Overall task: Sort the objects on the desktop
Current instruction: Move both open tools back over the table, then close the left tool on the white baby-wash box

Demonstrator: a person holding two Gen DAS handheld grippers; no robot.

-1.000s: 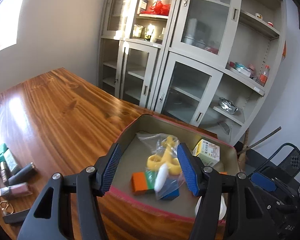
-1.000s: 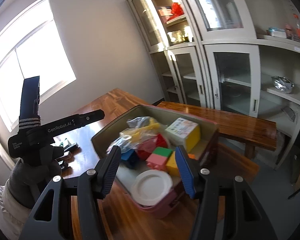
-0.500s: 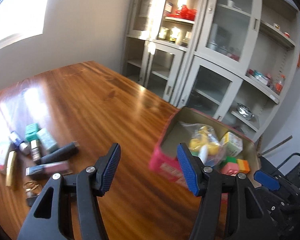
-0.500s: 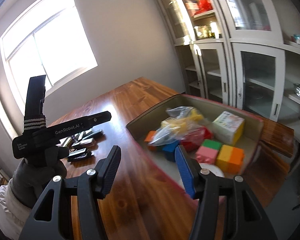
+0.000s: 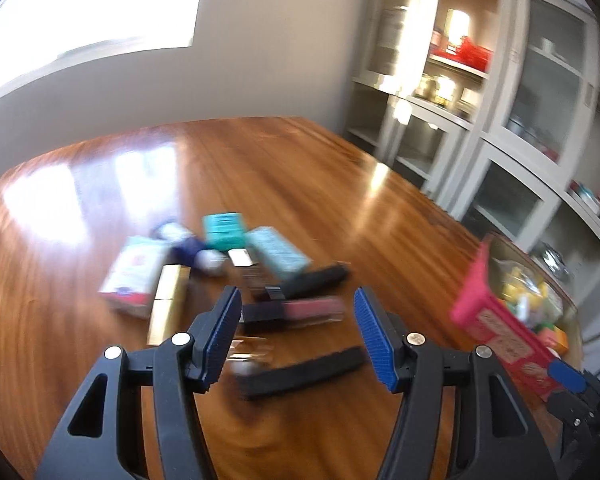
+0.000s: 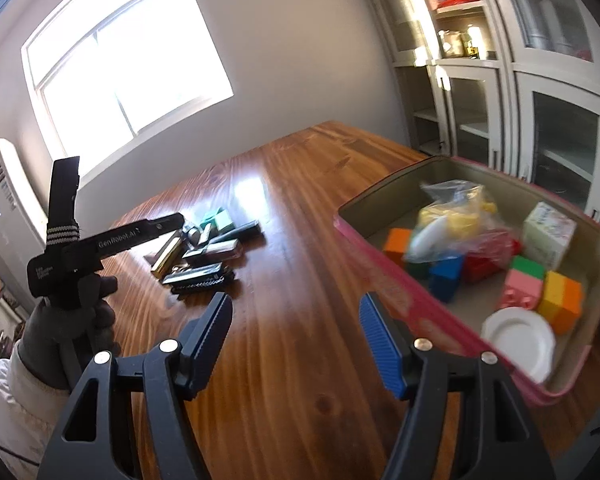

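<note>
- Your landmark is the pink-walled cardboard box point(image 6: 440, 312) with the tan inside, sitting at the cabinet end of the glossy wooden table point(image 6: 300, 208). It already holds the toys: coloured blocks point(image 6: 560, 300), a white round lid point(image 6: 518, 338), a small printed carton point(image 6: 548, 232) and a clear bag of yellow plastic pieces point(image 6: 456, 216). I judge it serves as the bin for that sort.
- Well away from the box, toward the window, lies the loose cluster of cosmetics point(image 5: 236, 276): teal cartons, a gold tube, a pink-filled tube, black sticks, a white and red packet. They lie flat and jumbled, some touching, so they look unsorted.
- Your left gripper point(image 5: 296, 328) points down at that cluster from the near side, its blue pads apart with nothing between them. The pink-filled tube point(image 5: 300, 310) shows in the gap, farther off on the table; it seems the likeliest pick.
- Your right gripper point(image 6: 296, 340) hovers over bare wood just beside the box's near wall, empty; its jaws have just been opening. I take that as readying for a pick.
- The left-wrist view is blurred, so I cannot read labels there.
</note>
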